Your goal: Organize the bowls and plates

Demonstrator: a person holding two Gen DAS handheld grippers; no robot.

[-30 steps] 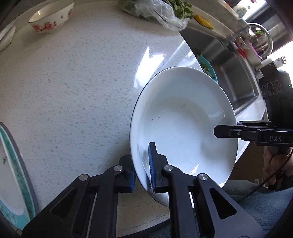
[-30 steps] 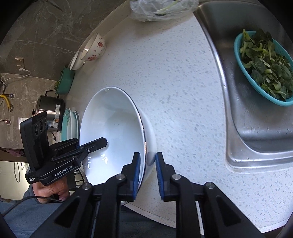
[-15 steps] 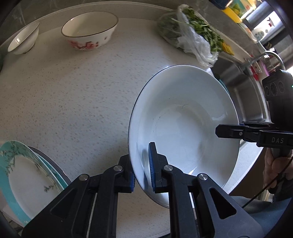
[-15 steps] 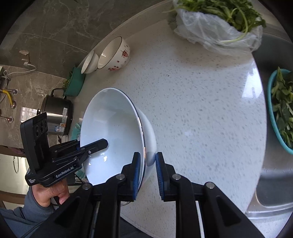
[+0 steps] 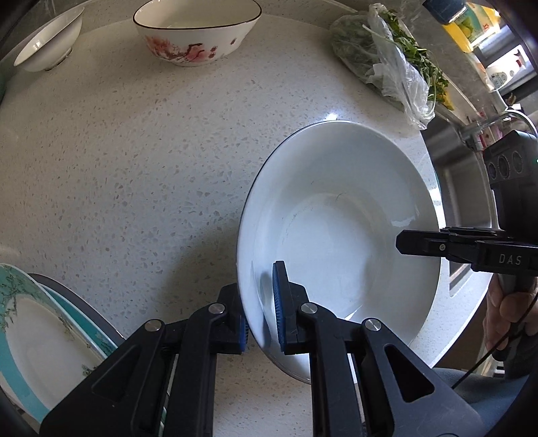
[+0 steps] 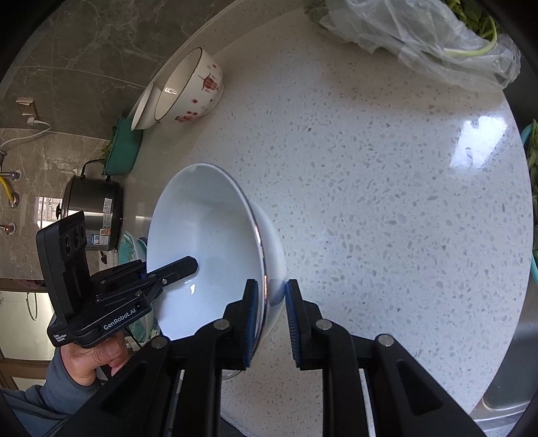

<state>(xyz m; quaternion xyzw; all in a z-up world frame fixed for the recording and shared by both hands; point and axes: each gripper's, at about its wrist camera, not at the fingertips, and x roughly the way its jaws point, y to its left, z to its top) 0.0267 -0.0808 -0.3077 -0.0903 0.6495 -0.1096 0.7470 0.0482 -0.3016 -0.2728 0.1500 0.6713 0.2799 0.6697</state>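
A large white bowl (image 5: 339, 235) (image 6: 201, 248) hangs above the speckled counter, held by both grippers. My left gripper (image 5: 260, 309) is shut on its near rim, one blue pad inside and one outside. My right gripper (image 6: 270, 309) is shut on the opposite rim; it shows in the left wrist view as a black finger (image 5: 423, 243) over the bowl's right edge. A flowered bowl (image 5: 196, 32) (image 6: 188, 90) and a small white bowl (image 5: 47, 42) stand at the counter's far side. Teal-rimmed plates (image 5: 40, 322) lie stacked at lower left.
A plastic bag of greens (image 5: 390, 64) (image 6: 420, 30) lies at the far right of the counter. The steel sink (image 5: 460, 188) lies to the right. A steel pot (image 6: 94, 211) and a teal tub (image 6: 122, 148) stand past the plates. A hand (image 6: 90, 359) grips the left tool.
Both grippers have carried the white bowl across the counter away from the sink, toward the teal plates. The flowered bowl and the plates have come further into view. The grips have not changed.
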